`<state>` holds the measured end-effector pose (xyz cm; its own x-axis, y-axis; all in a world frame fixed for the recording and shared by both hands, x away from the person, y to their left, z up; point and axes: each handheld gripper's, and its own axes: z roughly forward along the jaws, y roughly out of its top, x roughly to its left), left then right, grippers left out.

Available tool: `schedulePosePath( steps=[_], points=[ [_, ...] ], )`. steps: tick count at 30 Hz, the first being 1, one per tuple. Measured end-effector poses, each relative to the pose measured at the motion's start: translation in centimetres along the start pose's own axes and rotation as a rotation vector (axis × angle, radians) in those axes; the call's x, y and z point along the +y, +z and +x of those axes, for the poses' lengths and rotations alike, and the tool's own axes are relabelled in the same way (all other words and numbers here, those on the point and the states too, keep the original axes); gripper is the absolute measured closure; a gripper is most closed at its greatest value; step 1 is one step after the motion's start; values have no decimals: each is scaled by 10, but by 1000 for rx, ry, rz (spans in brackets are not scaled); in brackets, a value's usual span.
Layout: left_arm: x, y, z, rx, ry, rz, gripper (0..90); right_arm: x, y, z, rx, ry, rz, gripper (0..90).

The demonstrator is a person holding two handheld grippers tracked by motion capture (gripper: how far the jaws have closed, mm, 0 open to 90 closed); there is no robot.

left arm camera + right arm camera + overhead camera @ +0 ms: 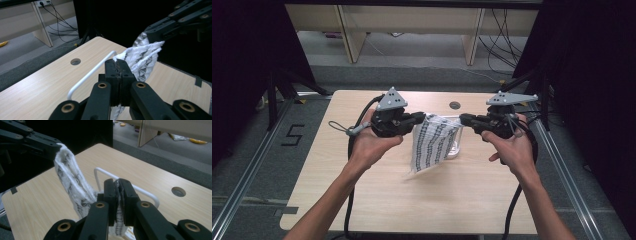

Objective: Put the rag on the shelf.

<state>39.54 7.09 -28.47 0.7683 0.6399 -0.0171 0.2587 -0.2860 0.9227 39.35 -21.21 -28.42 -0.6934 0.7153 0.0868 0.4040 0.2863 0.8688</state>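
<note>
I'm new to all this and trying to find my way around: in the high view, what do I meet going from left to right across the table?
Left hand-held gripper → patterned white cloth stretched between the two → right hand-held gripper.

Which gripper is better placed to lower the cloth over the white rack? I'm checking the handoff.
Probably neither alone: the left gripper and right gripper each pinch a top corner of the patterned cloth, level, with the white rack beneath. Both should lower together.
</note>
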Motion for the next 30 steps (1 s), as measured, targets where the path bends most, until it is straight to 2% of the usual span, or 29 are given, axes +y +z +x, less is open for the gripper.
schedulePosePath(
  steps=[3,5,6,8,12,14,15,18,19,22,26,27,30],
  points=[
    [6,3,3,2,-6,-5,881,7,-4,-2,-11,-3,-18,854],
    [10,4,4,6,-8,-8,881,10,-6,-2,-15,19,-15,854],
    [13,4,5,13,-8,-10,881,12,-5,-4,-11,2,-25,854],
    [18,6,7,20,-12,-16,881,17,-6,-3,-34,17,-23,854],
    [27,10,14,34,-25,-29,881,25,-5,-7,-45,4,-43,854],
    [31,13,18,38,-29,-34,881,28,-3,-9,-43,15,-46,853],
    [32,15,20,38,-35,-38,880,30,-2,-10,-45,7,-55,853],
    [36,21,27,49,-58,-46,880,34,2,-13,-61,31,-57,853],
    [38,24,29,52,-61,-47,880,36,3,-16,-72,18,-55,853],
    [42,31,36,68,-80,-45,880,43,9,-20,-77,37,-61,853],
    [46,37,45,84,-102,-50,880,53,17,-28,-86,33,-58,851],
    [47,39,48,89,-106,-46,880,54,19,-29,-86,53,-50,851],
    [47,46,57,100,-141,-43,880,59,27,-35,-94,63,-50,850]
  ],
)
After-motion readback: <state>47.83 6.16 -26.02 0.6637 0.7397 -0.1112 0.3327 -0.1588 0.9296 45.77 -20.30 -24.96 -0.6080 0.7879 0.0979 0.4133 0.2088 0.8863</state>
